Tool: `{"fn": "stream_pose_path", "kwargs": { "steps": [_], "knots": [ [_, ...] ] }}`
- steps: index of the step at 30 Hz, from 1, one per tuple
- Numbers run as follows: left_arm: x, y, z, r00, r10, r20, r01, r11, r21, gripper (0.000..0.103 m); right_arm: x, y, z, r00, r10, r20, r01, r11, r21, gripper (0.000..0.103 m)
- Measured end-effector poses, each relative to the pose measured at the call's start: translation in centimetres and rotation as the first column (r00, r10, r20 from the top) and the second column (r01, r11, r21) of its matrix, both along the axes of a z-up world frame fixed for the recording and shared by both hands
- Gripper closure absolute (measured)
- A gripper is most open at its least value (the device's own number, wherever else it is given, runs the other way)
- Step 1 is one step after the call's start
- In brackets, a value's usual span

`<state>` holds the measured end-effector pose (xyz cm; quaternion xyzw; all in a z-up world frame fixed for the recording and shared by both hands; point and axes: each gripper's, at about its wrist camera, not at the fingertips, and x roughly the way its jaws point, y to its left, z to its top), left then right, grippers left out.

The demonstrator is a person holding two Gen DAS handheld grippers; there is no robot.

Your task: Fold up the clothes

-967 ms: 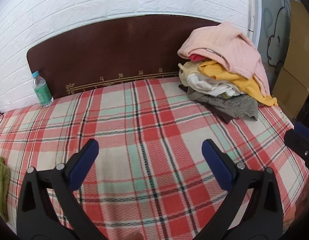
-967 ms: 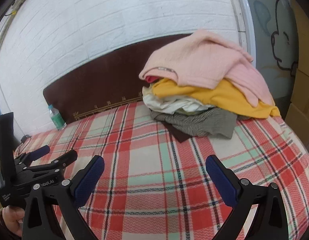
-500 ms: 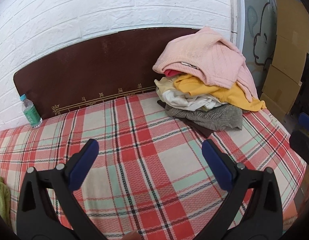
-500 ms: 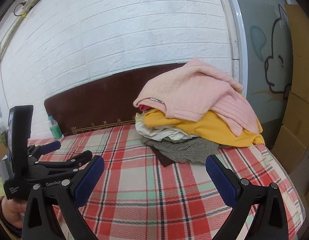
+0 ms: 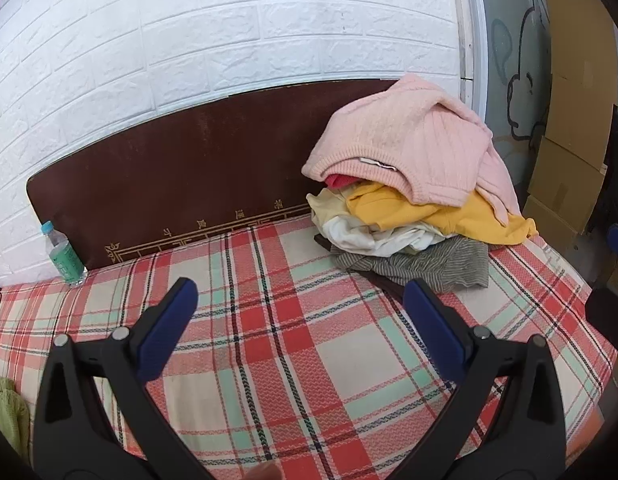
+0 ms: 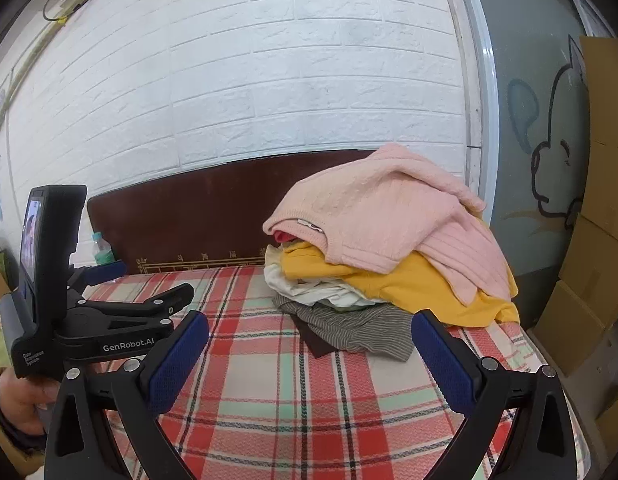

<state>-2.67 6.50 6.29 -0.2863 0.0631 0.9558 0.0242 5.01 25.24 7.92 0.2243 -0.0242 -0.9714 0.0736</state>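
A pile of clothes sits at the far right of the bed against the headboard: a pink knit sweater (image 5: 413,148) on top, a yellow garment (image 5: 409,210), white cloth (image 5: 369,238) and a grey striped garment (image 5: 429,268) below. The pile also shows in the right wrist view, pink sweater (image 6: 385,216) on top. My left gripper (image 5: 300,300) is open and empty above the plaid sheet, short of the pile. My right gripper (image 6: 311,334) is open and empty, near the pile's front. The left gripper's body (image 6: 109,320) shows at the left of the right wrist view.
The bed has a red, green and cream plaid sheet (image 5: 293,344) and a dark brown headboard (image 5: 197,184). A water bottle (image 5: 63,256) stands at the far left. A green cloth (image 5: 5,412) lies at the left edge. Cardboard boxes (image 5: 569,160) stand right of the bed.
Both grippers have tilted up and turned right, so the clothes pile sits nearer the middle and more wall shows. Both stay open and empty.
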Motion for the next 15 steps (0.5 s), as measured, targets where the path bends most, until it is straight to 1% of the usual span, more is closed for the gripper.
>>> {"fn": "stream_pose_path", "kwargs": {
  "steps": [4,8,15],
  "knots": [
    [-0.1,0.1,-0.1,1.000,-0.001,-0.005,0.001,1.000,-0.007,0.000,-0.2,-0.1,0.3,1.000,0.011,-0.015,-0.010,1.000,0.010,0.000],
    [-0.4,-0.1,-0.1,1.000,-0.002,-0.002,0.002,1.000,0.002,0.000,-0.4,-0.1,0.6,0.999,0.004,-0.038,-0.004,1.000,0.013,0.000],
    [-0.8,0.0,0.1,1.000,-0.001,-0.009,0.001,1.000,-0.002,0.000,-1.1,-0.3,0.6,1.000,0.008,-0.029,-0.007,0.999,0.041,0.000]
  ]
}}
